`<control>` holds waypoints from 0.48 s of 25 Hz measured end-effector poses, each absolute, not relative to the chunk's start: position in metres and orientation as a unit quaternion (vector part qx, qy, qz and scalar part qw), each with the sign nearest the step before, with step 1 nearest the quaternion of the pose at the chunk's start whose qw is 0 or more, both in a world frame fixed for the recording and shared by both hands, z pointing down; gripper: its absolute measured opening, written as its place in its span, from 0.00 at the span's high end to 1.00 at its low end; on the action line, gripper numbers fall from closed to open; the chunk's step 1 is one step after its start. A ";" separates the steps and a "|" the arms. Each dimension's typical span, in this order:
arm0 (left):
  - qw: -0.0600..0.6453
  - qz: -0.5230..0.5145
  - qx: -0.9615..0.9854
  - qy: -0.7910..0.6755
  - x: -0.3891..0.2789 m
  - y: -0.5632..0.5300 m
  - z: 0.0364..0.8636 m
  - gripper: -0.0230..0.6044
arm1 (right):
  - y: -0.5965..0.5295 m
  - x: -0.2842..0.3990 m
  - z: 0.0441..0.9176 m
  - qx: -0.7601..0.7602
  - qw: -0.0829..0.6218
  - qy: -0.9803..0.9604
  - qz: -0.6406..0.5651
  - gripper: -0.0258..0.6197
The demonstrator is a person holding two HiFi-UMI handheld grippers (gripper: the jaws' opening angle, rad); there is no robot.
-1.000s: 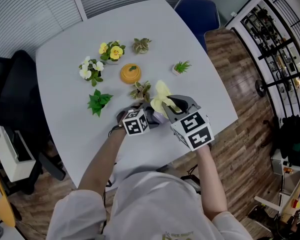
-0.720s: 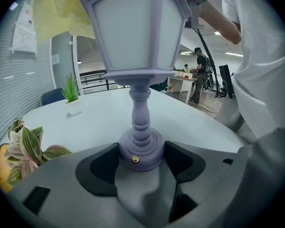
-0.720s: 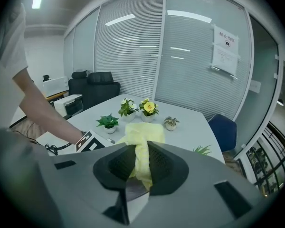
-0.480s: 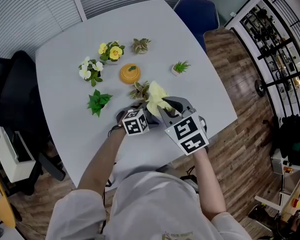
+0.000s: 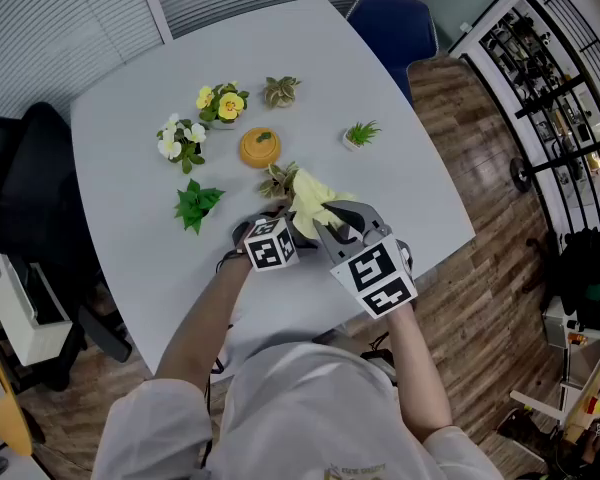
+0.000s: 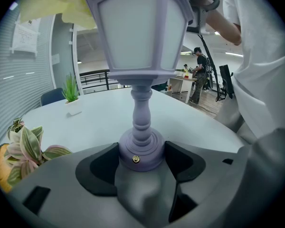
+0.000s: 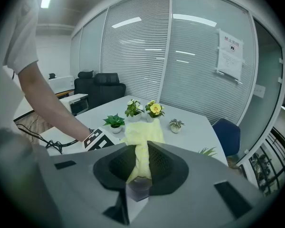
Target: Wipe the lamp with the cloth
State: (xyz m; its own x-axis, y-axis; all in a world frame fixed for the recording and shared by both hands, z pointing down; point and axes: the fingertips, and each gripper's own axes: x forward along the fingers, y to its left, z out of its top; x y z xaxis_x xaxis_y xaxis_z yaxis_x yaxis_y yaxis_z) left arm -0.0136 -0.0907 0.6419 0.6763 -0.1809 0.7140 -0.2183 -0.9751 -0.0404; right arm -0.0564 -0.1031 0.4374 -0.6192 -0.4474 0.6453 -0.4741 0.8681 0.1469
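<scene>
The table (image 5: 380, 98) is seen steeply from overhead, the lamp (image 6: 140, 56) closely along the left jaws; yellow flowers (image 5: 225, 101) are shared with the right gripper view.

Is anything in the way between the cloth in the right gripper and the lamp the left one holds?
Nothing visible. The right gripper is shut on the yellow cloth, which lies against the top of the lamp; the left gripper clamps its base.
</scene>
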 end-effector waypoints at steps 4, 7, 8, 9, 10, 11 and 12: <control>0.025 0.388 0.915 -0.109 -0.013 -0.090 0.642 0.47 | -0.099 -0.055 0.435 0.251 0.349 -0.903 0.015 0.85; 0.025 0.388 0.915 -0.109 -0.012 -0.090 0.642 0.47 | -0.095 -0.054 0.434 0.246 0.347 -0.905 0.007 0.85; 0.025 0.388 0.915 -0.109 -0.012 -0.090 0.643 0.47 | -0.094 -0.053 0.434 0.244 0.347 -0.906 0.003 0.85; 0.025 0.389 0.915 -0.109 -0.013 -0.090 0.643 0.47 | -0.093 -0.053 0.435 0.242 0.348 -0.906 -0.001 0.85; 0.025 0.389 0.915 -0.109 -0.013 -0.090 0.643 0.47 | -0.091 -0.053 0.435 0.239 0.350 -0.906 -0.005 0.85; 0.025 0.389 0.914 -0.110 -0.013 -0.091 0.643 0.47 | -0.090 -0.052 0.434 0.238 0.351 -0.906 -0.009 0.85; 0.025 0.389 0.914 -0.110 -0.013 -0.091 0.643 0.47 | -0.090 -0.052 0.434 0.236 0.353 -0.905 -0.013 0.85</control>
